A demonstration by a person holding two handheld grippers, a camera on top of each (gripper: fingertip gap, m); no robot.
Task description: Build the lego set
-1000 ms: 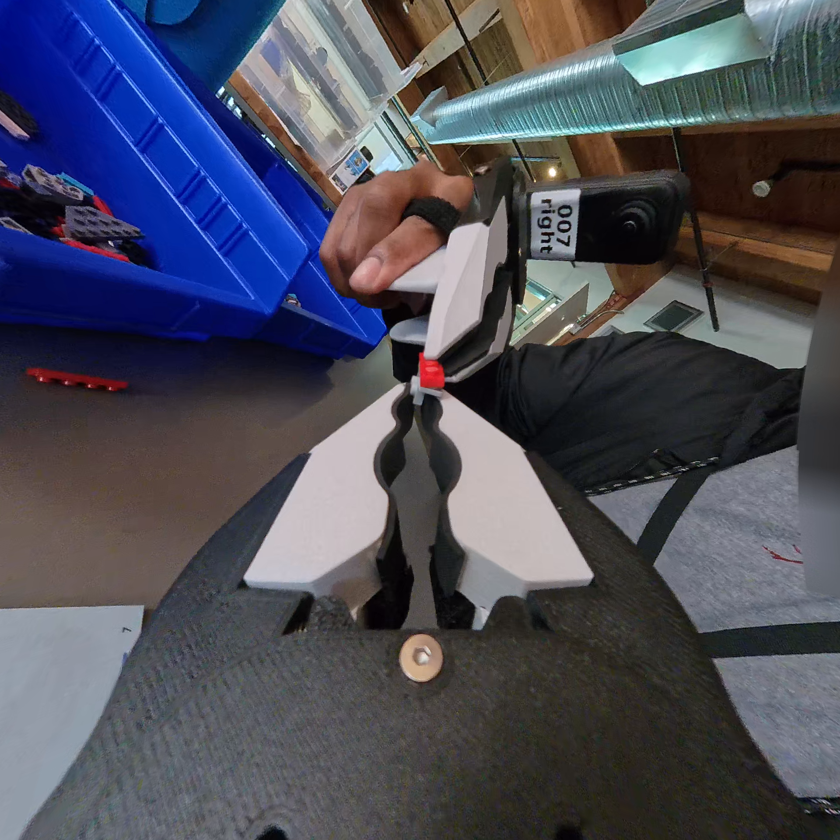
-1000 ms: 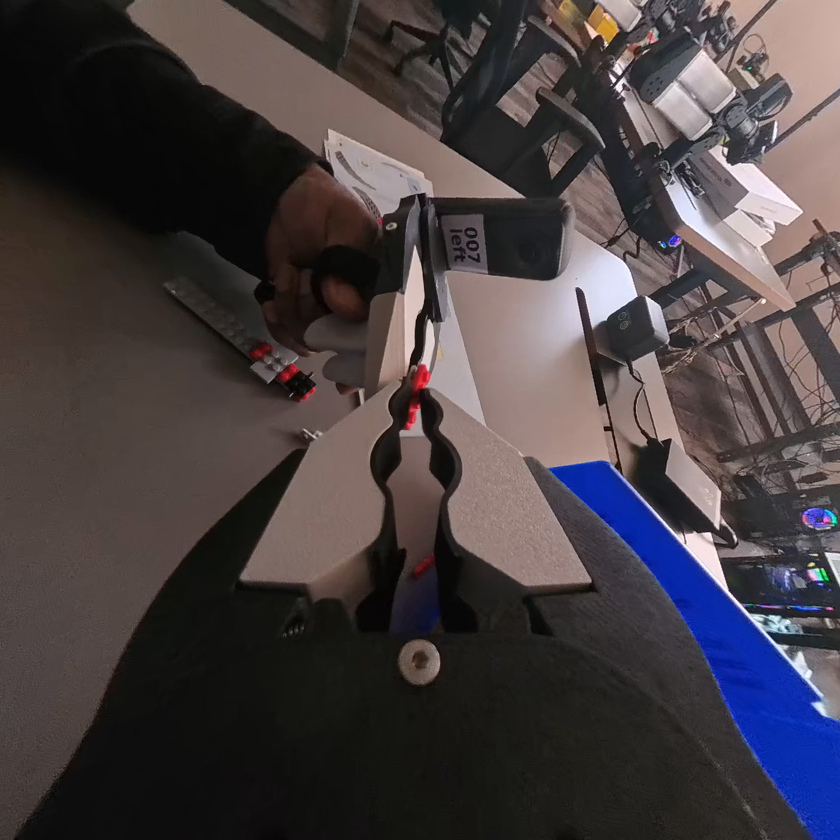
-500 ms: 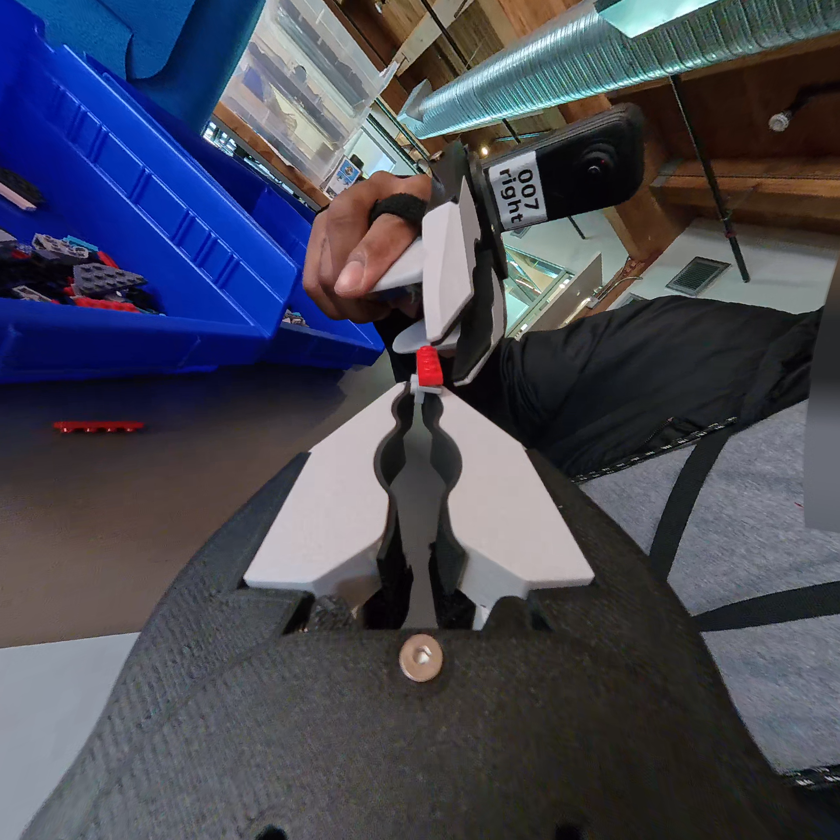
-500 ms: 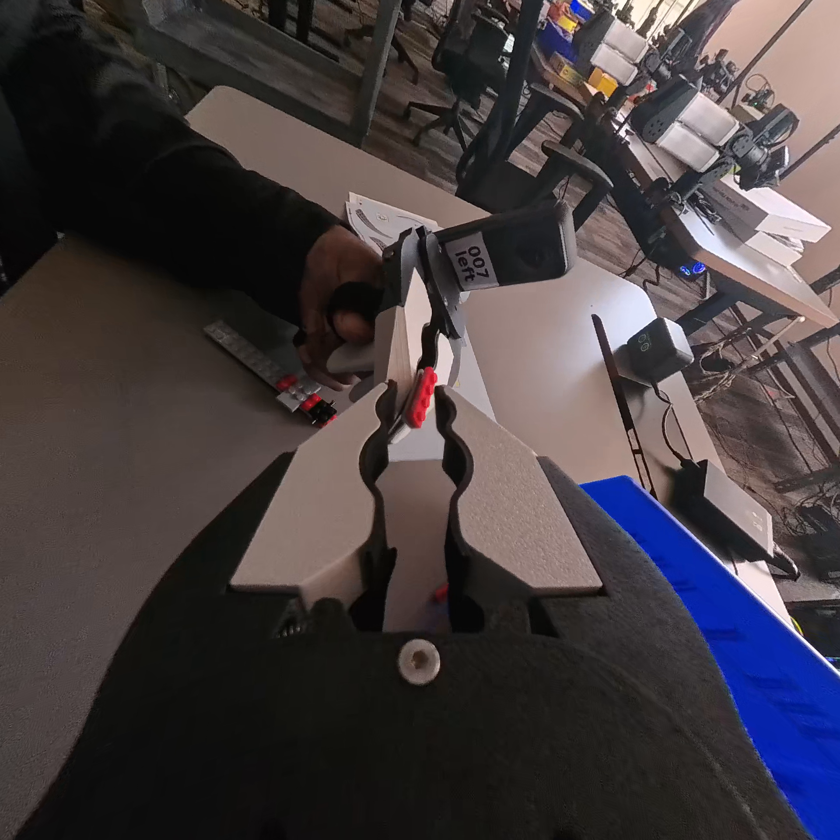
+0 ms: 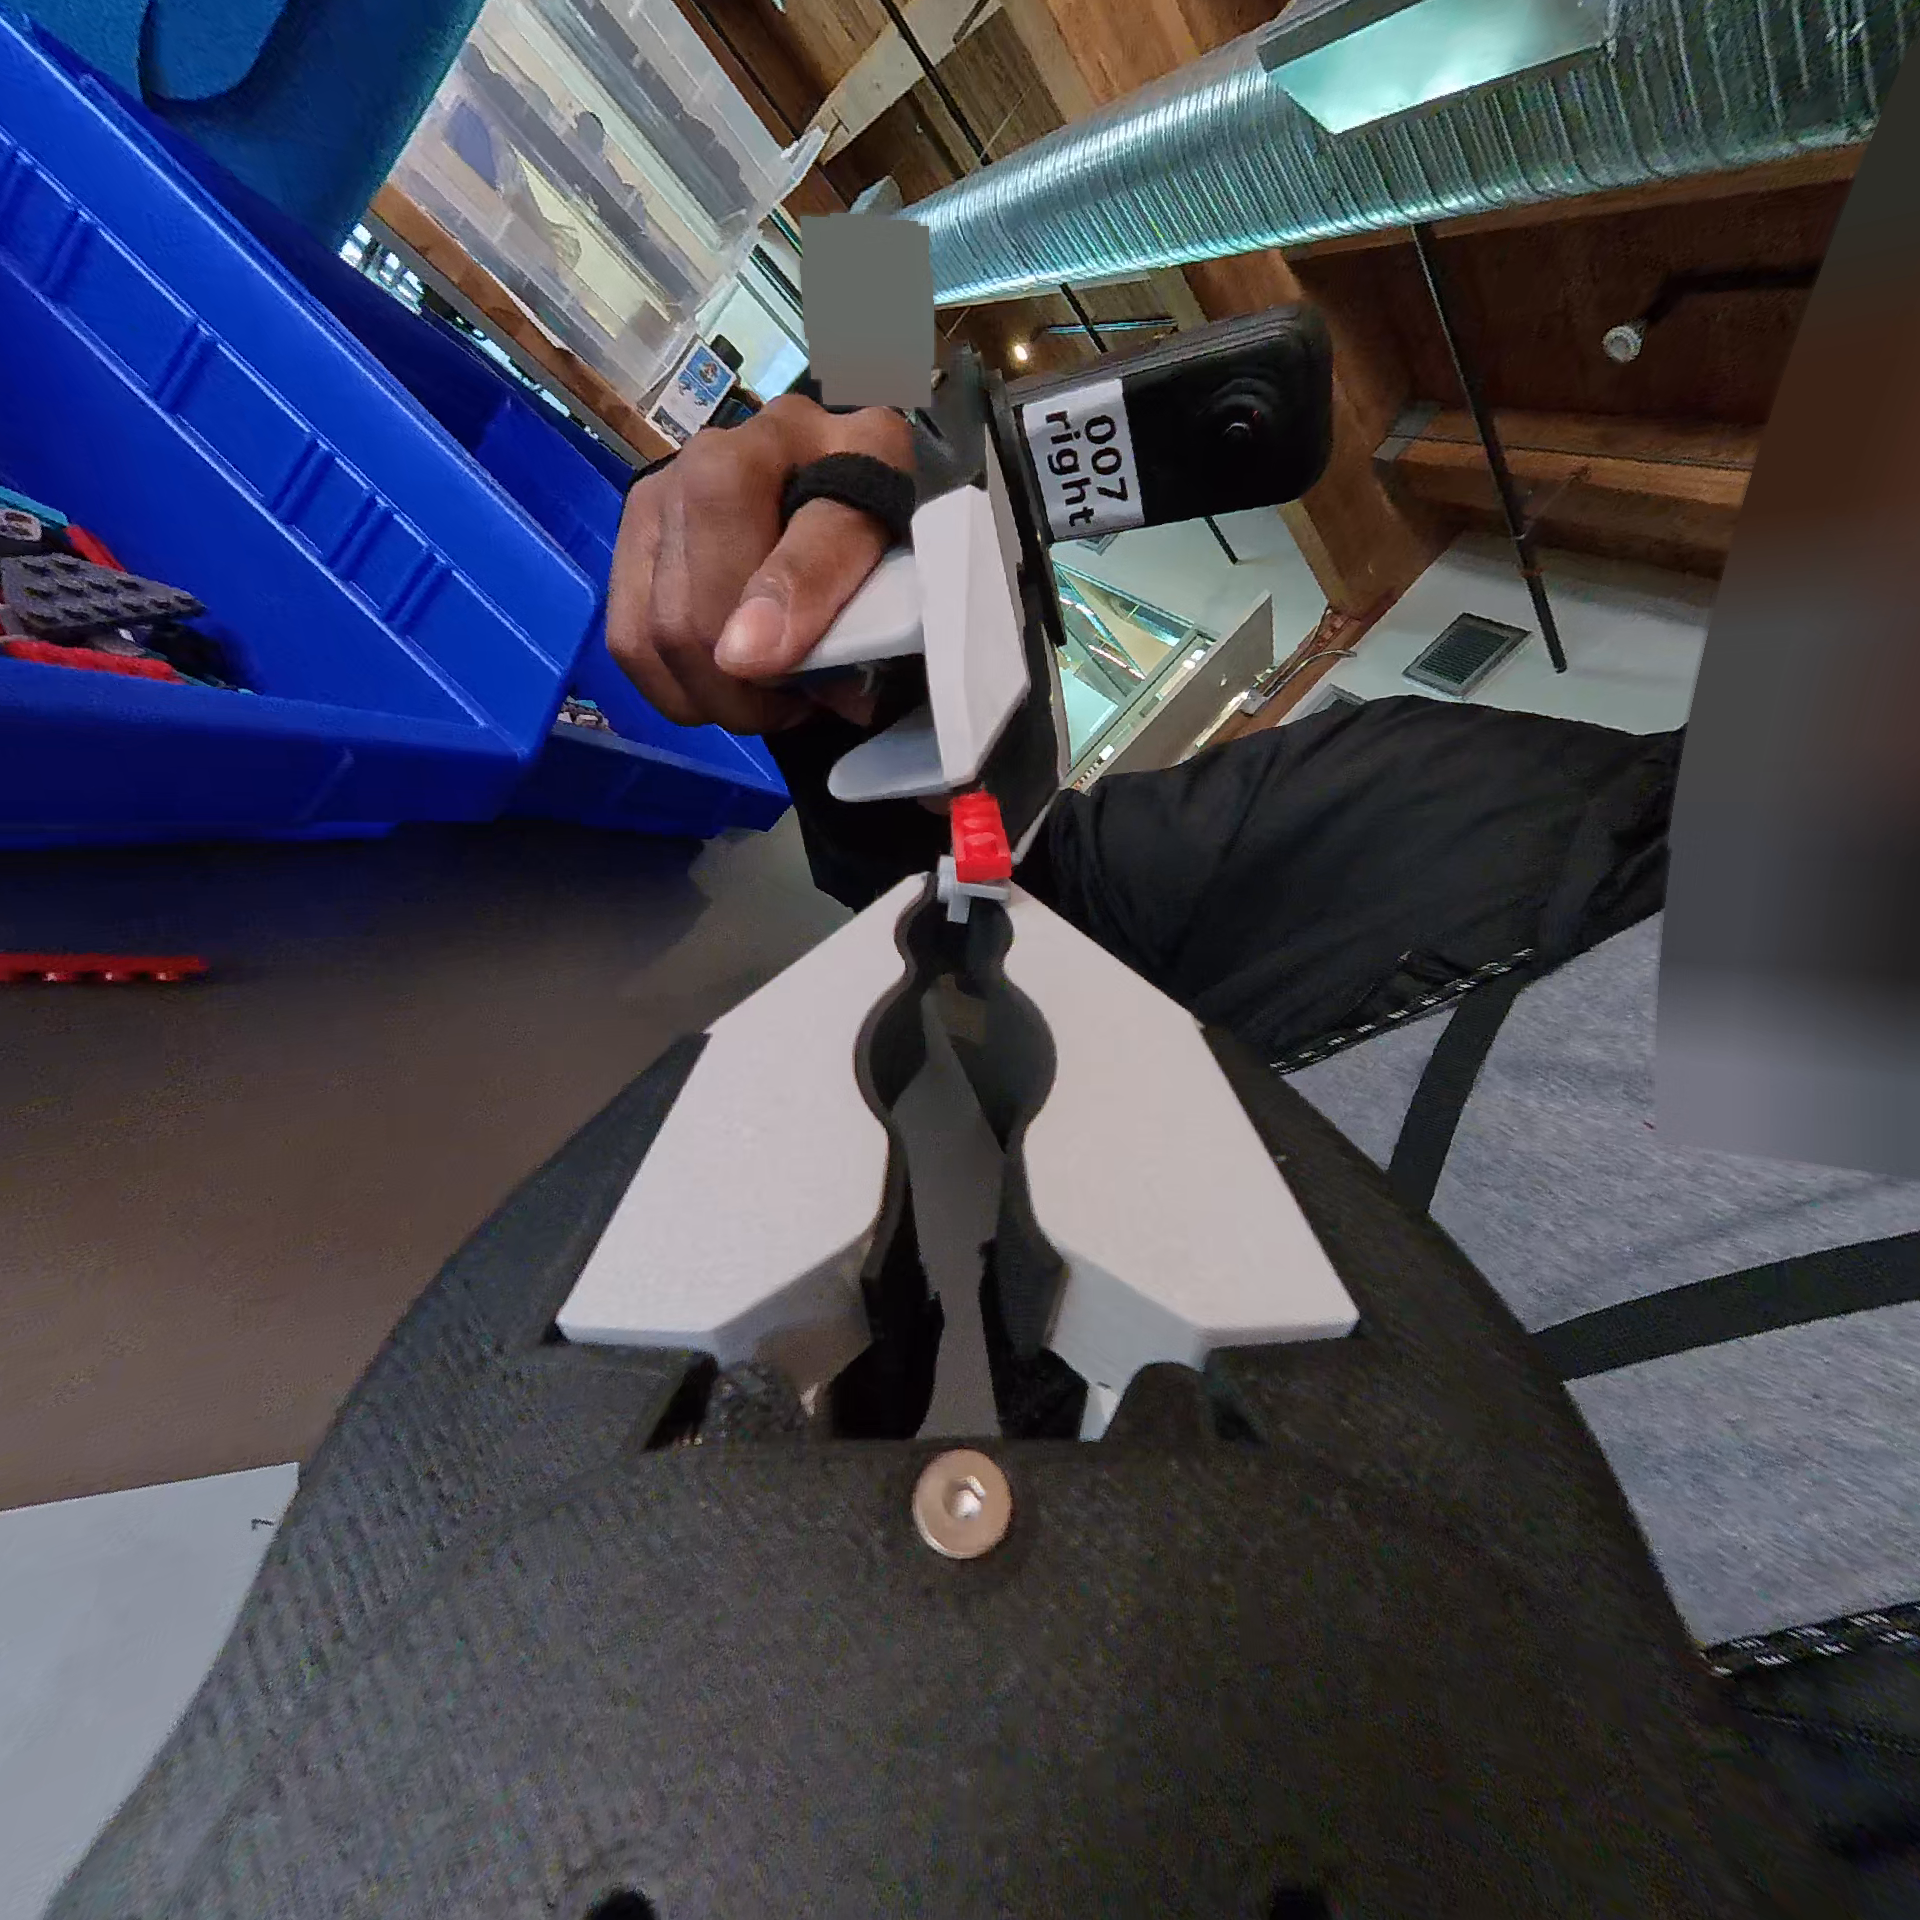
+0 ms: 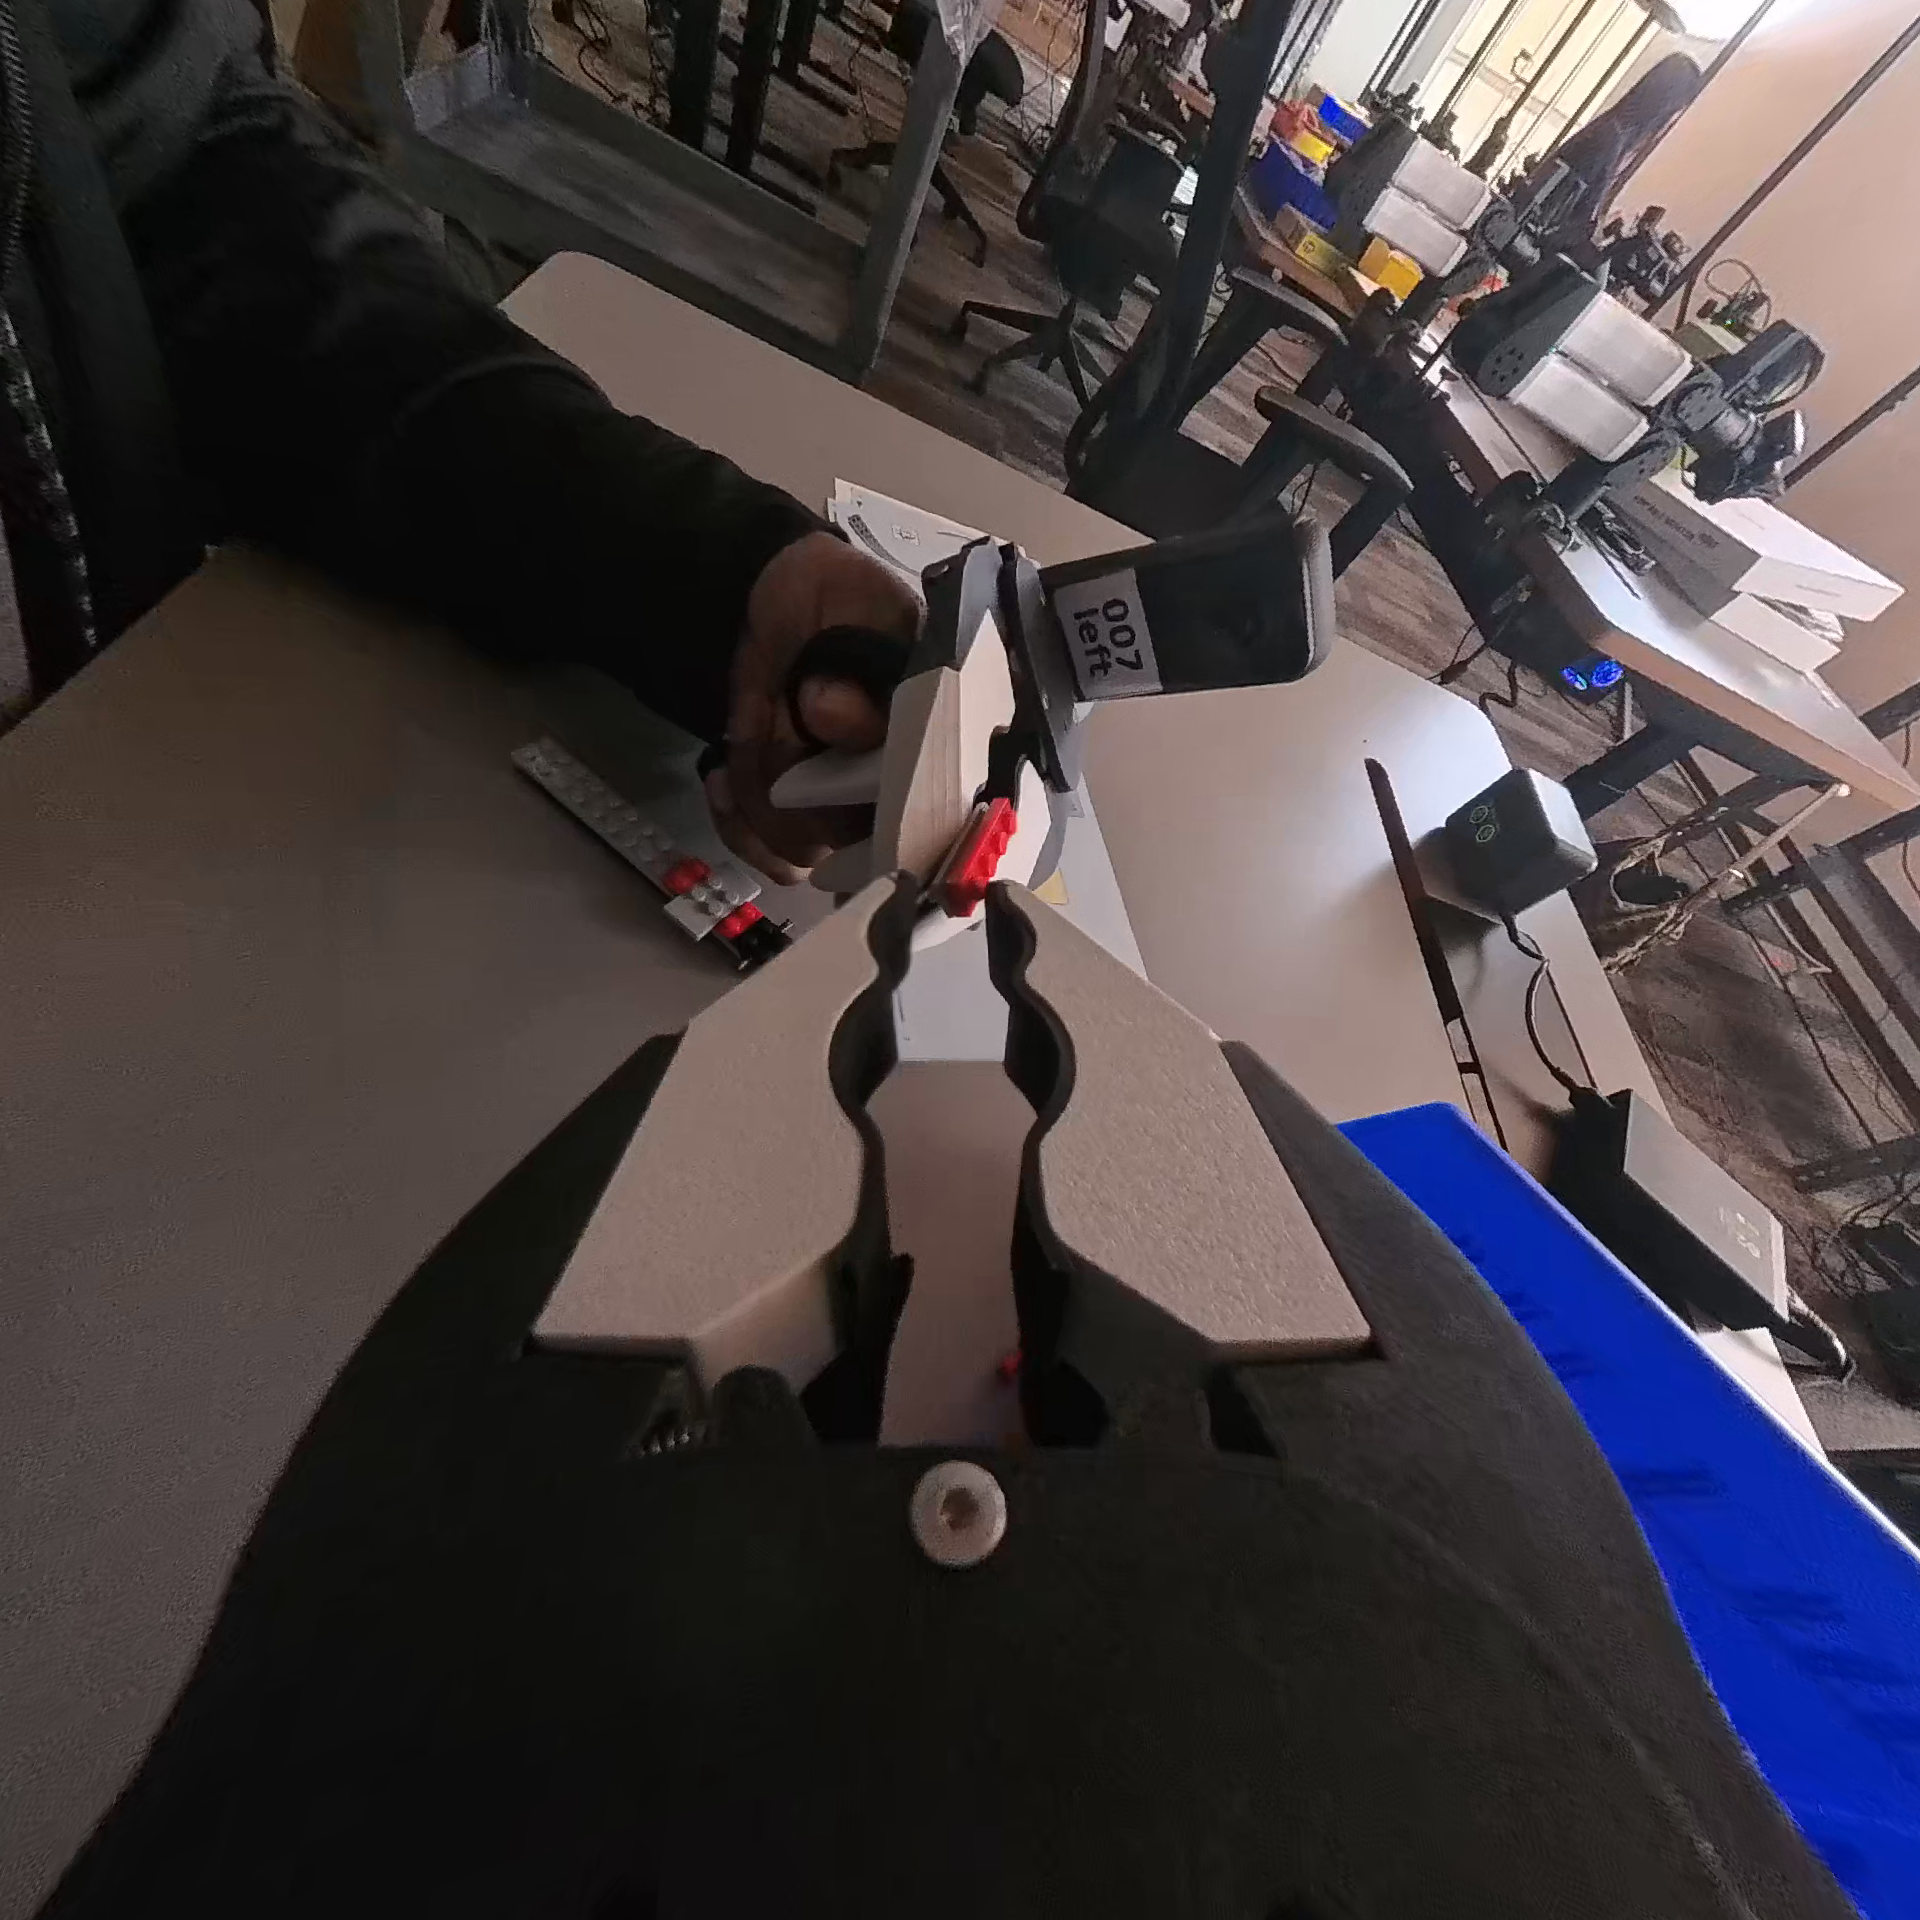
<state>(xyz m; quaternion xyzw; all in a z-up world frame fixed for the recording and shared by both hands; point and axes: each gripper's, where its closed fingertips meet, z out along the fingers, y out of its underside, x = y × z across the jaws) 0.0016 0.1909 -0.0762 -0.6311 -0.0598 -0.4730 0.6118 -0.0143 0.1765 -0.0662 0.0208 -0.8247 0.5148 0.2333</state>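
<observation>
My left gripper [image 5: 961, 906] is shut on a small grey piece [image 5: 958, 894] that carries a red brick [image 5: 977, 831] on top. My right gripper [image 6: 948, 894] faces it tip to tip. Its jaws stand apart, with the red brick [image 6: 982, 857] just beyond its tips. In the left wrist view the right gripper [image 5: 971, 784] sits right above the red brick, held by a hand. In the right wrist view the left gripper [image 6: 961, 831] holds the grey piece from behind. Both are held in the air above the table.
A long grey plate with red bricks [image 6: 644, 831] lies on the brown table. A blue bin [image 5: 312, 540] holds several loose pieces, with a red plate [image 5: 99, 968] in front of it. Paper sheets [image 6: 883, 525] and a power adapter [image 6: 1517, 852] lie farther off. Less than 4 cm separates the two grippers' tips.
The right gripper's jaws, shut on the red brick a second ago, have opened. The red brick now sits on the grey piece in the left gripper. Both grippers tilted and rose a little.
</observation>
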